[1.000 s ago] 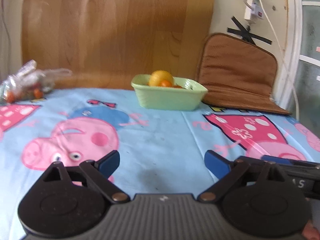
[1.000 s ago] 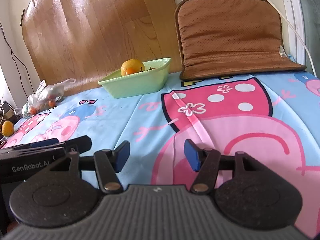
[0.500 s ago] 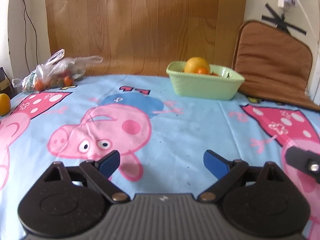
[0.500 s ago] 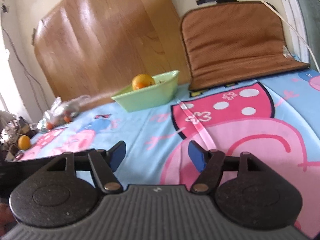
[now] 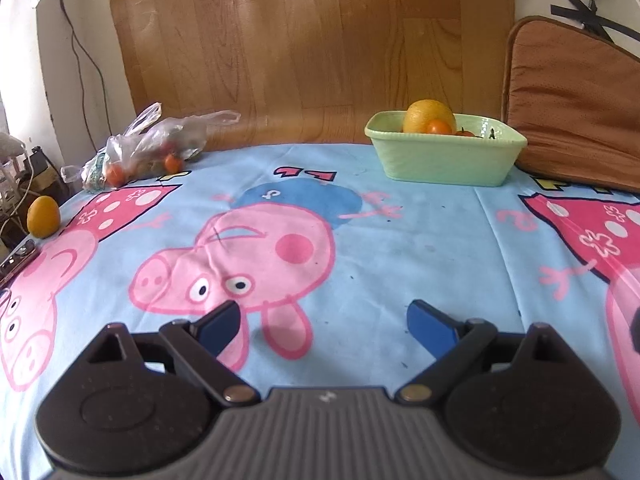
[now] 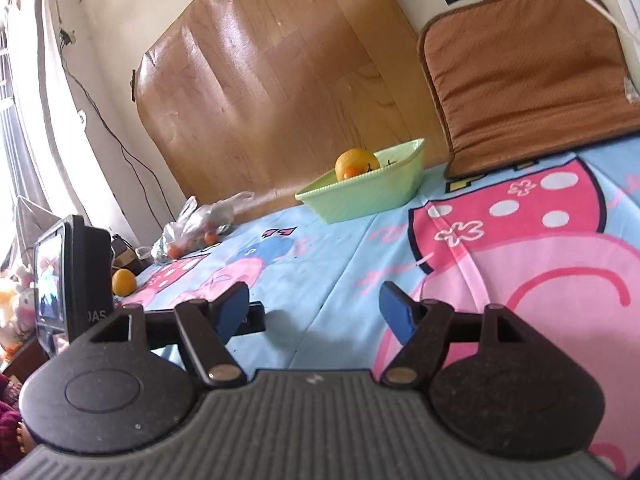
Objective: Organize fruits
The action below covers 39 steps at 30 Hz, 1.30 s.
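Note:
A pale green bowl [image 5: 444, 160] stands at the back of the table with a big orange [image 5: 429, 114] and small orange fruits in it; it also shows in the right wrist view [image 6: 360, 196]. A loose orange [image 5: 43, 216] lies at the far left edge, also in the right wrist view [image 6: 123, 282]. A clear plastic bag [image 5: 152, 144] with small orange fruits lies at the back left. My left gripper [image 5: 322, 322] is open and empty above the cloth. My right gripper [image 6: 314, 306] is open and empty.
A cartoon pig cloth [image 5: 360, 240] covers the table. A brown cushion [image 5: 576, 104] leans at the back right, a wooden board [image 5: 312, 40] behind the bowl. The left gripper's body and screen [image 6: 68, 272] show at the left of the right wrist view.
The left gripper has swung to the left, bringing the bag and the loose orange into view. The right gripper has tilted and turned left too. Both stay open.

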Each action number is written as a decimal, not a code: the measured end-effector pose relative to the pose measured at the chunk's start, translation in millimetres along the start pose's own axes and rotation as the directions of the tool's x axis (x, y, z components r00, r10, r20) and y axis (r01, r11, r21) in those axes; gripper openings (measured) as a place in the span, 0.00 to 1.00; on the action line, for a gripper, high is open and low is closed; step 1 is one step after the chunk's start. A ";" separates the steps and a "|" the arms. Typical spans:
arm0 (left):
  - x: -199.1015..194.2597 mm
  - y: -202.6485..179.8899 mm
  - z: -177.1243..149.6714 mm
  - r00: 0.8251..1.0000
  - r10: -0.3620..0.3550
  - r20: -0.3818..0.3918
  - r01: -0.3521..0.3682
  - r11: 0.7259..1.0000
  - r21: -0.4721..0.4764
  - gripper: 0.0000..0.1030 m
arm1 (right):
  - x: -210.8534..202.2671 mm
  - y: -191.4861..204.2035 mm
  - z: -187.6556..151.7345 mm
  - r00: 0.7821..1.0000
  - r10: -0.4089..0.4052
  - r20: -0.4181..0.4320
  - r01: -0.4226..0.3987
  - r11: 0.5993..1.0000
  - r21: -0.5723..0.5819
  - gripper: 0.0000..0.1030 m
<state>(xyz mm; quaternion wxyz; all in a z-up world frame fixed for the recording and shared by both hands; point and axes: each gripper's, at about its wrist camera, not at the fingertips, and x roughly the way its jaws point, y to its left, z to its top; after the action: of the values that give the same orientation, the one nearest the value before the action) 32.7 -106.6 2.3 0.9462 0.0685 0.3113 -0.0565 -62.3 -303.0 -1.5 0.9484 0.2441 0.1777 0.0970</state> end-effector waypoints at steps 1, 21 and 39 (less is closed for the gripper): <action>0.6 -0.1 0.2 1.000 0.001 -0.002 -0.001 1.000 0.001 0.91 | -0.8 -2.3 0.6 1.000 0.004 0.001 -0.004 1.000 0.016 0.72; -11.6 0.6 -4.1 0.989 -0.125 0.077 0.122 0.992 0.037 0.96 | -15.4 2.3 0.2 0.978 -0.155 0.137 0.153 0.988 0.023 0.77; -47.1 21.7 -16.2 0.982 -0.178 0.054 0.180 0.983 -0.027 1.00 | -33.7 15.2 -1.7 0.940 -0.340 -0.025 0.341 0.939 0.050 0.85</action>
<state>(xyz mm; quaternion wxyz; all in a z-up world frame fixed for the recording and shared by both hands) -11.1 -79.5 19.6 0.9459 0.0237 0.2926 -0.1383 -95.4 -298.3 14.5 0.9425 0.2344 0.2273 -0.0716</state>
